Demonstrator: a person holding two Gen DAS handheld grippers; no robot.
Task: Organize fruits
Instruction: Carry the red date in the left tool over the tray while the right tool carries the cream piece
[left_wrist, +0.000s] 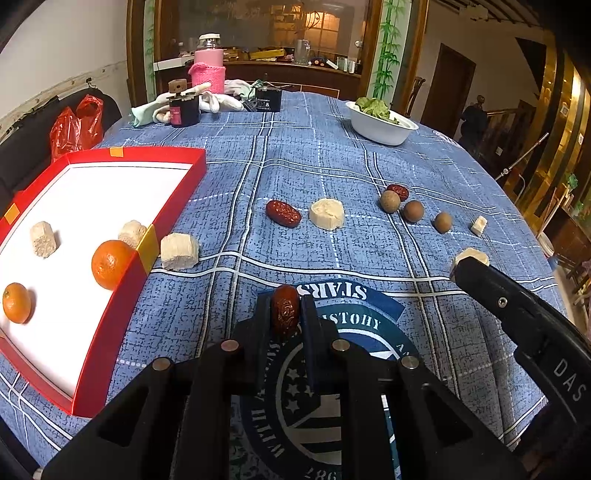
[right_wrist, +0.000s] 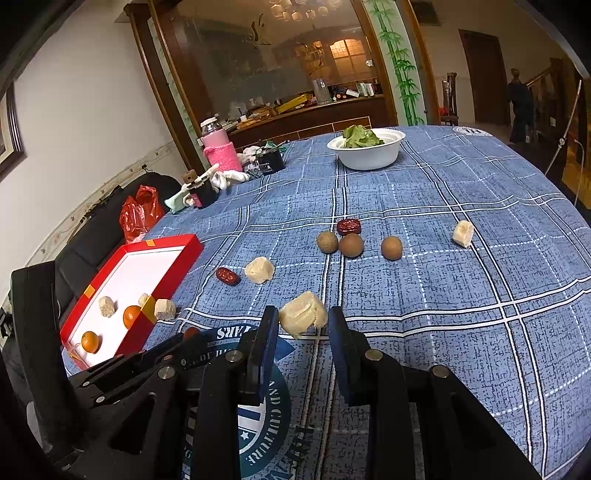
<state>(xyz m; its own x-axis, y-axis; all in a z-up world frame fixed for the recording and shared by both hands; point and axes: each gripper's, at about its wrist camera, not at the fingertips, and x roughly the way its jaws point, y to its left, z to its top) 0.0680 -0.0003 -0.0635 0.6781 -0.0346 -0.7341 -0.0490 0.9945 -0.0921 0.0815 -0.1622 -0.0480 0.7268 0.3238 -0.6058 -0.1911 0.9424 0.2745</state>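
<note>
My left gripper (left_wrist: 285, 314): clamped on wrinkled dark-red jujube (left_wrist: 285, 311), near blue checked tablecloth's (left_wrist: 295, 166) front edge. My right gripper (right_wrist: 301, 325): fingers apart around pale cream banana chunk (right_wrist: 303, 318).

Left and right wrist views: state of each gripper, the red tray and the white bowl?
Left gripper: shut on dark red jujube.
Right gripper: open around pale banana chunk.
Red cardboard tray: holds two oranges, two pale chunks.
White bowl: holds green leaves.

Pale chunk (left_wrist: 471, 255) half behind tongs
</note>
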